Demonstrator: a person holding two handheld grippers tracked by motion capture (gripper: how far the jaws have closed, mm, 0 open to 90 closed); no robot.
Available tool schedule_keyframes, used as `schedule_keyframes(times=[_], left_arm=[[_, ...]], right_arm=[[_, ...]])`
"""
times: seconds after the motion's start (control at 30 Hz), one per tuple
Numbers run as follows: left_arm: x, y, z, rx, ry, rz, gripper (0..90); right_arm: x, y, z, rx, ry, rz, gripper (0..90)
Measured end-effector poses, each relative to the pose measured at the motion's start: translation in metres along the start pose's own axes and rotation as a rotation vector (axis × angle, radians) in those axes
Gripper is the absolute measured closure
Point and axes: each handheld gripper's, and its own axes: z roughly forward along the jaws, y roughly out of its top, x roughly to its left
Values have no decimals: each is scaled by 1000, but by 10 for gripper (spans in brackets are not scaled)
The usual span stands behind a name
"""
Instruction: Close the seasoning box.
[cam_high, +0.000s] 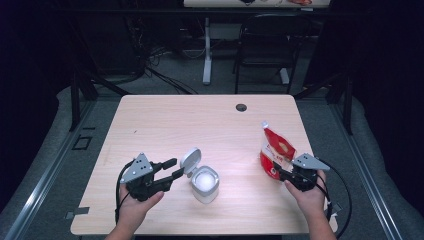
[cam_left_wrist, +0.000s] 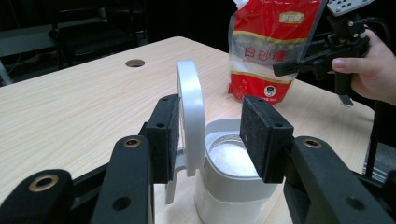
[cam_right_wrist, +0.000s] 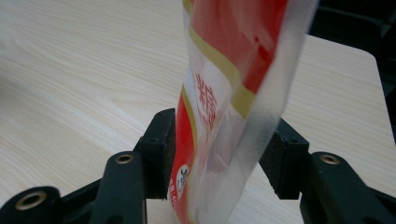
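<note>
- Left gripper (cam_left_wrist: 210, 140): jaws apart around the raised lid (cam_left_wrist: 191, 116) of the sugar jar (cam_high: 204, 184); closing it seems next.
- Right gripper (cam_right_wrist: 224, 154): jaws apart, straddling the standing red pouch (cam_right_wrist: 224, 93).

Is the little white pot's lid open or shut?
Open. The lid of the white pot stands flipped up on its hinge, and you can see white grains inside.
</note>
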Motion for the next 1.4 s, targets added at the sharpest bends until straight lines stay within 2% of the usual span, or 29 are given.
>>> schedule_keyframes(times=[0.23,0.27,0.3,0.43,0.57,0.7,0.8,0.83,0.87,1.0,1.03,1.07,1.1,1.23,1.3,1.4], left_arm=[[2,0,1,-4,5,-5,572],[1,1,1,-5,18,-4,573],[2,1,0,-5,7,-5,573],[3,1,-2,-13,10,-6,581],[5,2,-5,-12,14,-7,594],[6,3,-6,-16,25,-13,600],[8,3,-7,-15,27,-17,618],[8,3,-7,-13,45,-18,621],[9,3,-7,-8,34,-17,630],[12,2,-7,-1,41,-22,654],[11,2,-7,-9,58,-25,668],[12,2,-7,-8,60,-24,673],[13,2,-8,2,45,-23,680],[15,2,-7,5,48,-29,711],[16,2,-6,19,52,-23,728],[18,1,-5,13,54,-27,763]], right_arm=[[3,0,-2,4,-8,-24,495],[4,0,-3,10,-11,-28,492],[4,0,-4,12,-13,-34,491],[4,-1,-8,12,-22,-31,486],[3,-3,-12,8,-24,-1,483],[5,-6,-15,28,-31,-21,483],[7,-8,-20,35,-32,-20,483],[7,-9,-22,41,-34,-25,482],[8,-10,-24,37,-35,-22,481],[10,-12,-30,33,-29,-10,477],[11,-13,-31,34,-23,-10,477],[11,-13,-31,35,-23,-11,476],[12,-12,-32,34,-28,-11,474],[15,-13,-30,30,-19,1,469],[17,-14,-28,33,-16,-5,463],[20,-14,-27,46,-14,-24,453]])
